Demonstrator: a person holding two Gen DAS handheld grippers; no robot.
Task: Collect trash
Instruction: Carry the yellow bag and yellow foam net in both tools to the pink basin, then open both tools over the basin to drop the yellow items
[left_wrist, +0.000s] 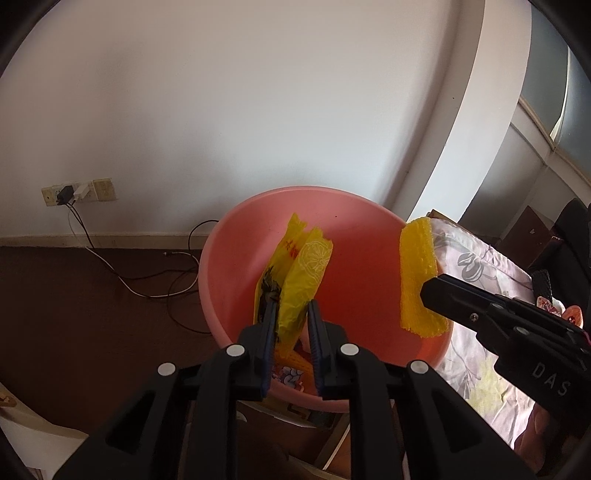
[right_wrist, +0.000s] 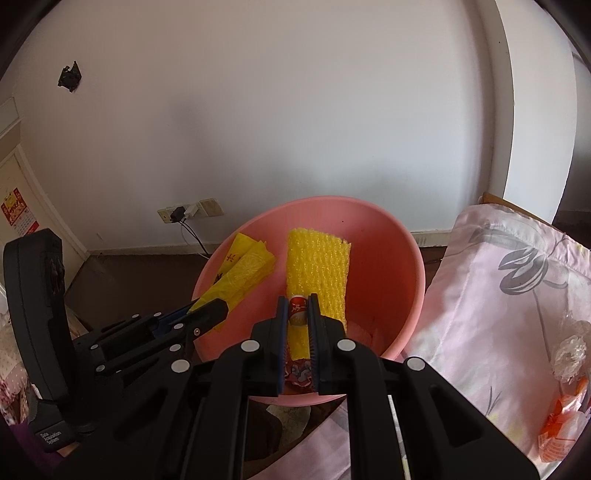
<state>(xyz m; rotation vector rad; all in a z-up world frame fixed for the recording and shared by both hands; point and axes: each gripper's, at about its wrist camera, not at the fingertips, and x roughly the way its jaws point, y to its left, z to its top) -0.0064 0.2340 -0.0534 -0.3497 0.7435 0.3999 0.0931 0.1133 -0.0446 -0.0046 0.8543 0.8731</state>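
A pink plastic basin (left_wrist: 332, 206) sits below both grippers, with a printed wrapper lying in its near bottom. My left gripper (left_wrist: 291, 306) is shut on a crumpled yellow plastic bag (left_wrist: 299, 269), which sticks up over the basin's inside. In the right wrist view that left gripper (right_wrist: 218, 308) comes in from the left with the bag (right_wrist: 243, 269). My right gripper (right_wrist: 298, 299) is shut on a yellow foam net (right_wrist: 317, 269) together with a small red and white wrapper (right_wrist: 297, 310), above the basin (right_wrist: 332, 201). The left wrist view shows the right gripper (left_wrist: 424, 291) gripping the net (left_wrist: 417, 273) at the basin's right rim.
A pink floral cloth (right_wrist: 498, 295) covers a surface right of the basin, with an orange wrapper (right_wrist: 557, 424) and clear crumpled plastic (right_wrist: 569, 354) on it. Wall sockets (left_wrist: 77, 192) with cables trailing over the dark floor are behind on the left.
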